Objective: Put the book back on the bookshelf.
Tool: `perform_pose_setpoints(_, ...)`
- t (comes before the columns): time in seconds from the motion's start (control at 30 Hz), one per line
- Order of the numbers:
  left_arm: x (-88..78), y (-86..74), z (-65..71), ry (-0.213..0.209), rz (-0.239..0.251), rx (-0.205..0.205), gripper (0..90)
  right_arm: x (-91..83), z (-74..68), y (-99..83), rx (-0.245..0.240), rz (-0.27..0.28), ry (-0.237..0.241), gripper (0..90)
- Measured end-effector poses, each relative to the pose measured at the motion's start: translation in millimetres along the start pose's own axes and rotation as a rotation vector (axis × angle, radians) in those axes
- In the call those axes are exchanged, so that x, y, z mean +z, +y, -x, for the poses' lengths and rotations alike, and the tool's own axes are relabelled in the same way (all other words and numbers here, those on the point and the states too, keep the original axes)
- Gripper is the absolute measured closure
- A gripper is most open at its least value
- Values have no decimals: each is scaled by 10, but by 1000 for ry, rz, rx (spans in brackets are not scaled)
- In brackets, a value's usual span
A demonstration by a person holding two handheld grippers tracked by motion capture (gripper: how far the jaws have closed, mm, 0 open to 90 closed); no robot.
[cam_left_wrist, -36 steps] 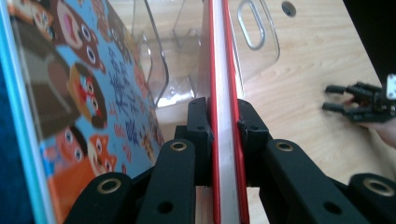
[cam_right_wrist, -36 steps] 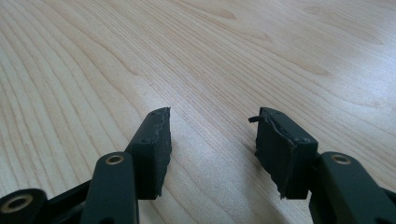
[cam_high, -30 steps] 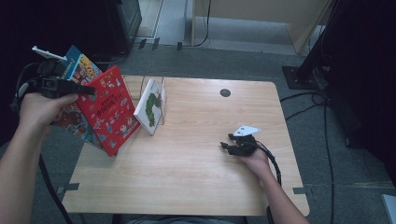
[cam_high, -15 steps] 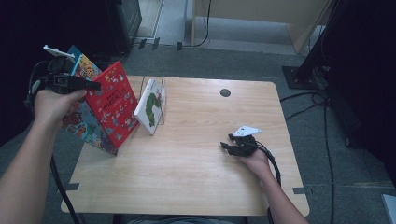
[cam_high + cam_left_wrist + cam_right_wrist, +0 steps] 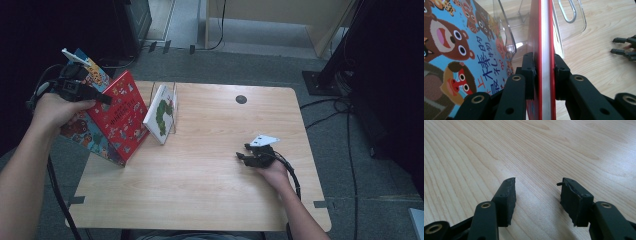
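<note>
Left gripper [image 5: 107,98]: gripping the red book [image 5: 121,114] by its upper edge, near the table's [image 5: 210,200] far left corner; jaws just easing a little wider, pads seen touching both covers in the left gripper view [image 5: 545,75].
Red book: standing tilted at the table's left edge, top leaning toward the far left, lower corner down near the left edge; page block [image 5: 545,50] showing white between the red covers.
Blue book [image 5: 92,75]: leaning just behind the red one, past the table's left edge; cartoon bears and printed characters facing the left gripper's camera [image 5: 456,50].
White book [image 5: 161,112]: sitting upright in the clear stand [image 5: 172,107], just right of the red book, near the far left corner; green caterpillar on its cover.
Clear stand: showing curved clear walls and a wire loop behind the red book in the left gripper view [image 5: 571,22].
Right gripper [image 5: 246,155]: resting low over the table toward its right edge, well apart from the books; jaws standing wide apart with nothing between them, bare wood under the pads [image 5: 537,200].
Right hand [image 5: 272,170]: lying on the table behind the gripper, cable [image 5: 295,175] trailing back toward the near right corner.
Dark disc [image 5: 241,99]: lying flat near the table's far edge, right of the stand.
</note>
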State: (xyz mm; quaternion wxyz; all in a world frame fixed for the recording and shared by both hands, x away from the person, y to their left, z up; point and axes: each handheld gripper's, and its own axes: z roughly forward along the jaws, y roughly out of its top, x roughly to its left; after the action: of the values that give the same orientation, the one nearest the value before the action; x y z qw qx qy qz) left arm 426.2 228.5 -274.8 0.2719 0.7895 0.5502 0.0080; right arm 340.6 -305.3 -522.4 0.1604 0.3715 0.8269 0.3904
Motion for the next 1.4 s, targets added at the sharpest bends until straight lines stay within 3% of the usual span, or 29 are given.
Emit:
perform_pose_setpoints(0.13, 52, 20, 29, 4, -59, 21, 755, -1, 2, 0, -1, -1, 1, 459)
perform_pose_setpoints(0.23, 55, 29, 13, -2, -60, -1, 760, 0, 2, 1, 0, -1, 1, 460)
perform_pose_setpoints(0.33, 47, 36, -7, 41, -65, -36, 795, 3, 0, 2, -1, 0, 1, 463)
perform_pose_setpoints(0.63, 30, 129, -59, 34, -27, -81, 801, 4, 0, 4, 1, 0, 0, 463)
perform_pose_setpoints(0.9, 11, 254, -116, 33, 51, -136, 801, 5, -6, 4, 4, 0, -3, 462)
perform_pose_setpoints(1.13, 107, 375, -133, 72, 73, -161, 799, 3, -19, 2, 4, 1, -10, 461)
perform_pose_setpoints(1.4, 211, 432, -190, 60, 114, -194, 797, -1, -40, -2, 11, 3, -22, 461)
